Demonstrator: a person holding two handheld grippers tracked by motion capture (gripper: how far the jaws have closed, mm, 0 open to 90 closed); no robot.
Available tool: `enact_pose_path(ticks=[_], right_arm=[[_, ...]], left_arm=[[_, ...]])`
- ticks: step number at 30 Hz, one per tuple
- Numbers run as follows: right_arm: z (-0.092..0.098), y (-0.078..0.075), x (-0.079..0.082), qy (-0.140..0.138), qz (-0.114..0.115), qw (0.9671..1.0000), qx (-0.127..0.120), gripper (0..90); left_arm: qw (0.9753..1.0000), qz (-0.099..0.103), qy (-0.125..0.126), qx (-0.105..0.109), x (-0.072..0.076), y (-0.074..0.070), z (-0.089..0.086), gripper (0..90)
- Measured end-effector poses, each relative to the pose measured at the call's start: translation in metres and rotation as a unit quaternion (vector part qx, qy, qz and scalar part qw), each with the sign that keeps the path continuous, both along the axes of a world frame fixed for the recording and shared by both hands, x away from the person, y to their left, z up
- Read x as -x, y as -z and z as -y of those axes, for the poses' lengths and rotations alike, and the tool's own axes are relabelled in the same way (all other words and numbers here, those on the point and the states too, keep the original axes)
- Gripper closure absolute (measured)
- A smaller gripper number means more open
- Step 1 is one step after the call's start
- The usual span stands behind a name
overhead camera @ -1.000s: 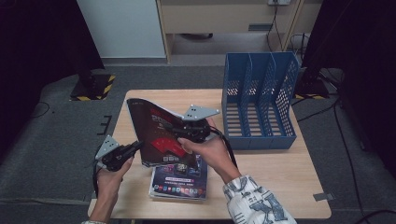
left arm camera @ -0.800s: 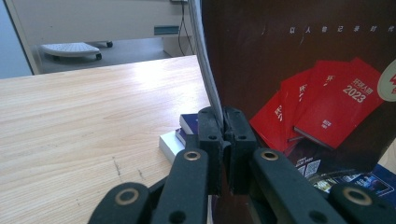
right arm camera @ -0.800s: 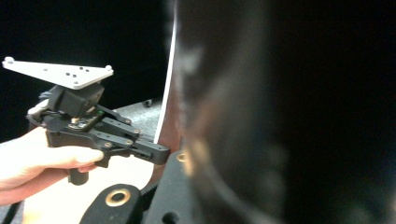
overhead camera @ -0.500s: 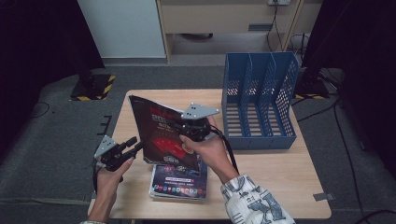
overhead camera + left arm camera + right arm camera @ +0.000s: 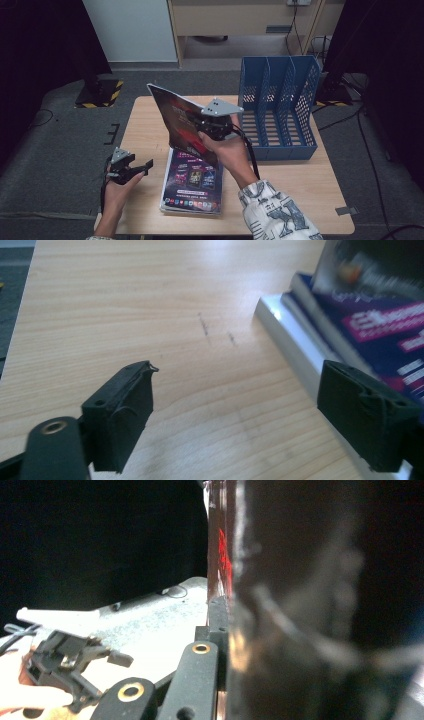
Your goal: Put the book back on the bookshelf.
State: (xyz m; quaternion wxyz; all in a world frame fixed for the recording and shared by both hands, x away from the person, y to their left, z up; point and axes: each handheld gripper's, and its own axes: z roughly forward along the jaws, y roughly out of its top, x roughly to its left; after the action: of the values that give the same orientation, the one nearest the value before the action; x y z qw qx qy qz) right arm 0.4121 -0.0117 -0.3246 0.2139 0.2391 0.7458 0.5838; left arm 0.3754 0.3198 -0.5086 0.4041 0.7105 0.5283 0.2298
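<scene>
The right gripper (image 5: 210, 125) is up off the table with its jaws clamped shut on a dark magazine (image 5: 175, 117) with red print on the cover. The magazine is held tilted, its top corner pointing up and to the left, its lower edge hanging over the stack of magazines (image 5: 192, 185) that lies flat on the wooden table (image 5: 300, 190). From the right gripper view the magazine (image 5: 220, 550) stands edge-on, pinched right at the jaw tips, glossy cover blurred on one side. The grey plate on top of the gripper catches the light, and the patterned sleeve (image 5: 275, 210) runs back to the near edge of the table.

Over on the left, the left gripper (image 5: 142, 167) sits low by the table's near left edge, well apart from the held magazine. Its jaws gape wide with nothing between them; in the left gripper view they frame bare wood with a couple of dark scuff marks (image 5: 215, 330). Just beside its one jaw is the edge of the stack (image 5: 350, 335), purple cover with pink lettering on top, pale page edges showing.

Behind it all, the blue file rack (image 5: 277, 107) stands upright at the far right of the table, its slots open toward us, just beside the right hand (image 5: 227, 150).
</scene>
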Motion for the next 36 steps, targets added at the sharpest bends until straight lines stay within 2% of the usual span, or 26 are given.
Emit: enact_pose_path(ticks=[1, 2, 4, 6, 8, 11, 17, 27, 36], right_arm=[[0.0, 0.0, 0.0, 0.0, 0.0, 1.0, 0.0, 86.8], [0.004, -0.003, -0.002, 0.006, -0.001, 1.0, -0.005, 86.7], [0.006, -0.005, -0.003, 0.011, -0.001, 0.9999, -0.007, 86.8], [0.01, -0.009, -0.004, 0.019, -0.001, 0.9998, -0.01, 86.7], [0.012, -0.011, -0.006, 0.027, -0.004, 0.9996, -0.012, 86.7], [0.017, -0.013, -0.007, 0.038, -0.008, 0.9992, -0.013, 86.7], [0.025, -0.018, -0.01, 0.053, -0.013, 0.9982, -0.024, 86.7], [0.035, -0.027, -0.009, 0.066, -0.009, 0.9974, -0.029, 86.6], [0.047, -0.034, -0.01, 0.084, -0.006, 0.9959, -0.034, 86.6]], left_arm=[[1.0, 0.0, 0.0, 0.0, 0.0, 0.0, 0.0, 12.6], [0.9997, -0.008, -0.005, -0.024, -0.001, 0.003, 0.0, 11.6], [0.9996, -0.011, -0.005, -0.027, -0.001, 0.004, 0.0, 10.6], [0.9991, -0.027, -0.005, -0.033, -0.003, 0.009, 0.0, 9.5], [0.9989, -0.031, -0.006, -0.036, -0.003, 0.01, 0.001, 8.6], [0.9973, -0.049, -0.004, -0.054, -0.004, 0.015, 0.003, 8.2], [0.9954, -0.063, -0.002, -0.072, -0.005, 0.02, 0.005, 7.2], [0.9934, -0.076, -0.004, -0.086, -0.006, 0.025, 0.005, 6.5], [0.9942, -0.071, -0.003, -0.081, -0.005, 0.027, 0.006, 3.6]])
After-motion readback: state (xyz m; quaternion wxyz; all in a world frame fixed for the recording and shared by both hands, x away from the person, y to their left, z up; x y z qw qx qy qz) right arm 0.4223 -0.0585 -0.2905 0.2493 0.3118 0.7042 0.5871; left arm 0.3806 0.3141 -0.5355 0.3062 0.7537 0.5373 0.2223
